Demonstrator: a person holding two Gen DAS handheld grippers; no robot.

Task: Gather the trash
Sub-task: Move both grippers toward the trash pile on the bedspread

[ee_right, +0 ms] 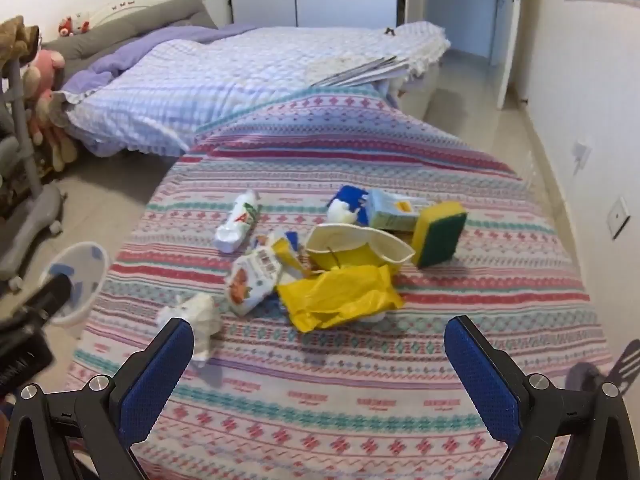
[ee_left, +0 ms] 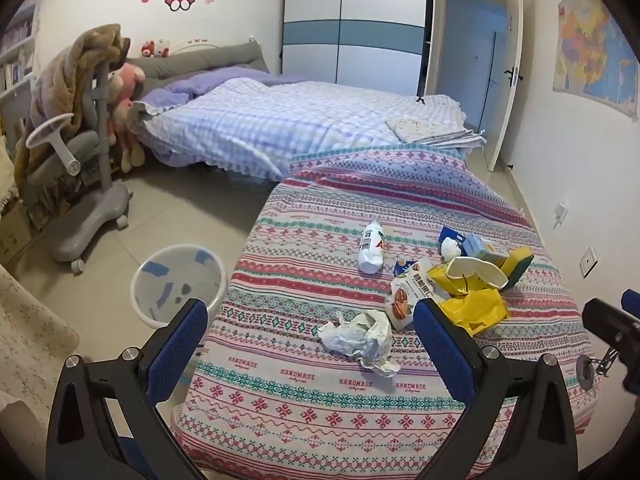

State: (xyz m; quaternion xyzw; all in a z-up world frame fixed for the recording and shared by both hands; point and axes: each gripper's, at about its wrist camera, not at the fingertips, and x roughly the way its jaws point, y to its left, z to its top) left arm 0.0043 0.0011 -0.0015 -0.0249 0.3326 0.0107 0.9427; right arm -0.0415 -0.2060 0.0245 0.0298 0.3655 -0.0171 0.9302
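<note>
Trash lies on a patterned bedspread: a crumpled white plastic bag, a white bottle, a snack pouch, a yellow bag, a white mask, a yellow-green sponge and a small carton. A white bin stands on the floor left of the bed. My left gripper is open and empty just before the crumpled bag. My right gripper is open and empty near the yellow bag.
A larger bed with a checked blue quilt lies beyond. A grey wheeled chair with a blanket and plush toys stands at the left. A wardrobe and an open door are at the back; a wall runs along the right.
</note>
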